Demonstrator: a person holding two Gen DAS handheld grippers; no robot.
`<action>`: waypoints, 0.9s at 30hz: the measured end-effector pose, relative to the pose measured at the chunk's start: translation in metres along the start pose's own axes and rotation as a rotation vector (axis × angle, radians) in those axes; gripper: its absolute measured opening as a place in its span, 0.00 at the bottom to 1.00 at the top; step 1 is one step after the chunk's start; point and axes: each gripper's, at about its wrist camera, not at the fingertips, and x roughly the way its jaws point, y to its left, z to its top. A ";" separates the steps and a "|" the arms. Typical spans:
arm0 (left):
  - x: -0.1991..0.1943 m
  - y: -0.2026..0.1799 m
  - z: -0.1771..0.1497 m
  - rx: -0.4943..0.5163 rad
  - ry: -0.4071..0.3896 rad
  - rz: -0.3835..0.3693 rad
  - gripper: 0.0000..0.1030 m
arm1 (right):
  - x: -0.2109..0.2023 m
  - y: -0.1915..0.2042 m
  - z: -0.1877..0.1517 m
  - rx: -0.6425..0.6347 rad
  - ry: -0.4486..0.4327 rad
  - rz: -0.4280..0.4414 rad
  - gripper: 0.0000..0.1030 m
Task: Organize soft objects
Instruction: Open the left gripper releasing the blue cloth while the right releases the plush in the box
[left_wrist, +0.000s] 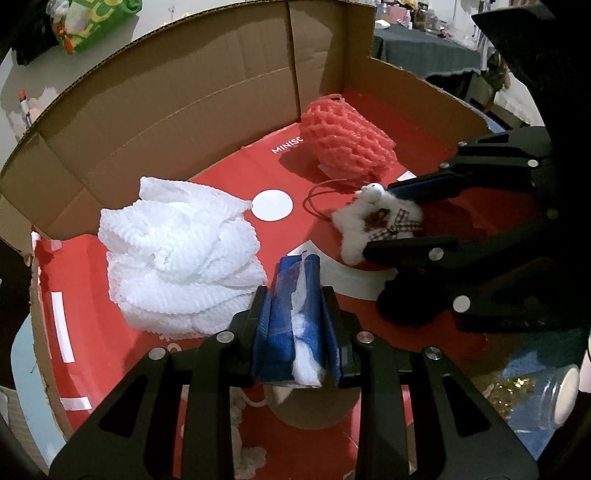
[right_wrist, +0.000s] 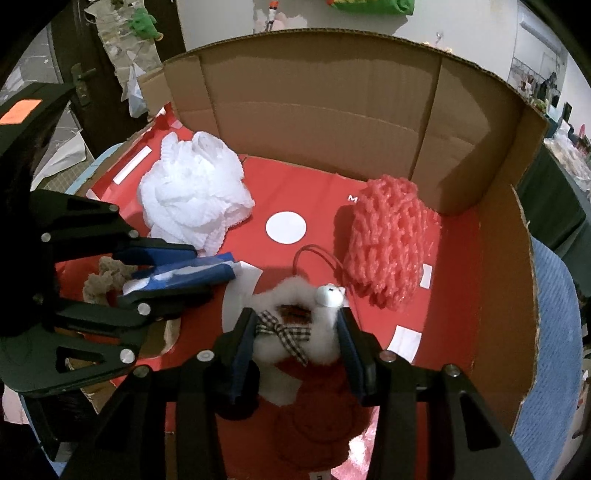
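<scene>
Nearest the lens in the left wrist view, the left hand-held gripper (left_wrist: 295, 295) is clamped almost fully together, its blue pads pinching a thin strip of white foam netting (left_wrist: 306, 354) that runs down between them. Nearest in the right wrist view, the right hand-held gripper (right_wrist: 295, 332) has its jaws partway apart and pressed against both sides of a small fluffy white toy (right_wrist: 295, 321) with a checked bow and a little white head; the toy fills the gap between the pads.

Everything sits inside a cardboard box (left_wrist: 184, 110) whose floor is covered by a red sheet (left_wrist: 221, 184) printed with a white circle (left_wrist: 272, 205). Taking that circle as the landmark: in the left wrist view a big bundle of white foam net (left_wrist: 177, 254) lies to its left and nearer the camera, resting on the sheet just beside the left gripper's tips. A pink foam net (left_wrist: 343, 147) stands beyond the circle and to its right, close to the back wall of the box. The toy lies right of the circle and slightly nearer, with a thin red loop of cord (left_wrist: 317, 199) curling from it toward the circle.

In the right wrist view a tan fuzzy thing (right_wrist: 103, 277) shows well left of the circle, behind the left gripper
</scene>
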 end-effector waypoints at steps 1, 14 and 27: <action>-0.001 0.001 -0.001 -0.002 0.000 -0.004 0.25 | -0.001 -0.001 0.000 0.003 0.000 0.002 0.46; -0.027 -0.002 -0.008 -0.013 -0.076 0.002 0.65 | -0.011 0.002 0.000 0.007 -0.023 -0.013 0.56; -0.103 -0.016 -0.038 -0.082 -0.252 -0.025 0.72 | -0.072 0.019 -0.012 0.017 -0.128 -0.046 0.79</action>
